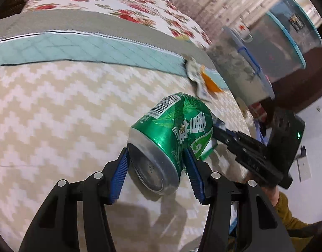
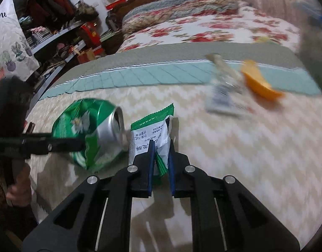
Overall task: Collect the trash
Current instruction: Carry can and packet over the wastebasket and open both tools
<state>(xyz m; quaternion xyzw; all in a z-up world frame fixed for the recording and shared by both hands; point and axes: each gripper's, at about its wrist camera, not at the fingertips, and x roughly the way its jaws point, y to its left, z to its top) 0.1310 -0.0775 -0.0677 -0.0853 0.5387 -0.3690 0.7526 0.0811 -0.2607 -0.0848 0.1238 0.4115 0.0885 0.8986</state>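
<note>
Blue pads of the left hand-held gripper (image 1: 156, 166) clamped the dented green can (image 1: 171, 138) near its base, above the zigzag-patterned desk (image 1: 55, 115). Beside it, the right hand-held gripper (image 2: 160, 155) pinched a green-and-white wrapper (image 2: 150, 134), jaws nearly shut. Farther off lay a crumpled packet (image 2: 221, 98) and orange peel (image 2: 259, 84). Judged light: the thin-walled can crushes easily; the limp, slick wrapper is best gripped at a folded edge.

On the bed (image 2: 245, 147), the can (image 2: 91, 130) is set left of the wrapper (image 2: 148, 132); the peel (image 2: 259, 82) lies far right behind.
</note>
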